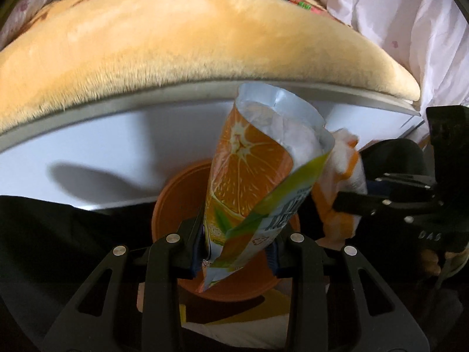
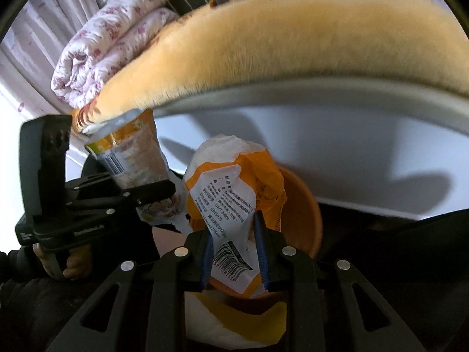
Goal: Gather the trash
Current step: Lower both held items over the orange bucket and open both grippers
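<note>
My left gripper [image 1: 239, 252] is shut on an open snack pouch with an orange-slice print [image 1: 258, 173], held upright above an orange plastic bin [image 1: 176, 205]. My right gripper [image 2: 234, 255] is shut on a crumpled orange-and-white wrapper with a barcode [image 2: 231, 205], also above the orange bin [image 2: 304, 214]. In the left wrist view the right gripper's body [image 1: 410, 202] and its wrapper [image 1: 346, 164] are at the right. In the right wrist view the left gripper's body [image 2: 73, 205] and its pouch [image 2: 134, 152] are at the left.
A bed with a fuzzy yellow blanket [image 1: 176, 47] and a white frame side [image 1: 117, 152] stands just behind the bin. A folded floral quilt [image 2: 111, 44] lies on the bed. White curtains [image 1: 410, 29] hang at the right. A yellow-and-white bag [image 2: 240, 319] lies under the bin.
</note>
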Tool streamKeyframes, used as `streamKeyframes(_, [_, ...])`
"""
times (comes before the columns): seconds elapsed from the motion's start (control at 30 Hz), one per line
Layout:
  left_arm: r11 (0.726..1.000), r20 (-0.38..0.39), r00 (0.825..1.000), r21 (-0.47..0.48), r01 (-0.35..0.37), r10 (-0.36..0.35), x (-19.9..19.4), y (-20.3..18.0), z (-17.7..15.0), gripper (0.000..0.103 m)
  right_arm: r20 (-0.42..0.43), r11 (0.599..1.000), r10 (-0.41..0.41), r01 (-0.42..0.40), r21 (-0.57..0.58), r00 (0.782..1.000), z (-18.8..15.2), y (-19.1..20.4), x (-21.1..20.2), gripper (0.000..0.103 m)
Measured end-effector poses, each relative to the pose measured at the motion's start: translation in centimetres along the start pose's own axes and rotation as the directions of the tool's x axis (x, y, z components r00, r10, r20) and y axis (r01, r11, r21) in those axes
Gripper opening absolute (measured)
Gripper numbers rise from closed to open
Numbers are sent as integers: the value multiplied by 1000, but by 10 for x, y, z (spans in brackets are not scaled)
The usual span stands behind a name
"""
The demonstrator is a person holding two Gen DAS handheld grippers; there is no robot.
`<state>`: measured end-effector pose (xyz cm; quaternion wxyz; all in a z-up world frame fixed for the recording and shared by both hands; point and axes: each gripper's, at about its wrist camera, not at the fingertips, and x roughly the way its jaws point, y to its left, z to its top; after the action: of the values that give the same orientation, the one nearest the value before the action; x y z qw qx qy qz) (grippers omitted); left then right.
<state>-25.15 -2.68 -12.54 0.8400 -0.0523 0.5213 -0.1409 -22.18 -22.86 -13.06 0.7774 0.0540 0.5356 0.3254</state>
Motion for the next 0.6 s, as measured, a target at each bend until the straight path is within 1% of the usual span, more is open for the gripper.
streamKeyframes(0.1, [1000,-30,999,-9,-14,14,9,3,-1,32,-45,1000,-2,3,16,999,-3,-4,17,27])
streamKeyframes(0.13, [1000,-44,999,-10,-18,17,13,5,-2,33,-57,1000,-4,6,19,998,-2,-4,21,29])
streamKeyframes(0.17, [999,-64,997,-8,-31,30,18,4,1,35,-66,1000,-13,14,18,998,-2,-4,25,39])
streamKeyframes(0.2, [999,-90,995,-6,-47,46,23,4,2,39,-73,999,-39,40,15,997,-1,-4,29,46])
streamKeyframes(0.23, [998,-117,992,-7,-58,57,30,4,1,56,-79,998,-61,63,15,995,0,-5,32,67])
streamKeyframes(0.27, [997,-148,986,-16,-82,79,37,8,0,70,-82,997,-71,73,18,994,0,-7,33,73])
streamKeyframes(0.33, [996,-169,983,-35,-78,71,42,13,0,73,-79,996,-78,81,37,994,2,-12,36,72])
streamKeyframes(0.43, [995,-169,983,-49,-84,74,41,15,1,74,-82,995,-72,77,67,994,5,-15,35,72])
streamKeyframes(0.5, [995,-153,985,-53,-90,81,38,14,2,76,-70,995,-68,73,73,995,5,-14,30,72])
streamKeyframes(0.6, [994,-112,989,-42,-102,97,28,7,7,77,-39,994,-96,98,47,995,5,-8,17,72])
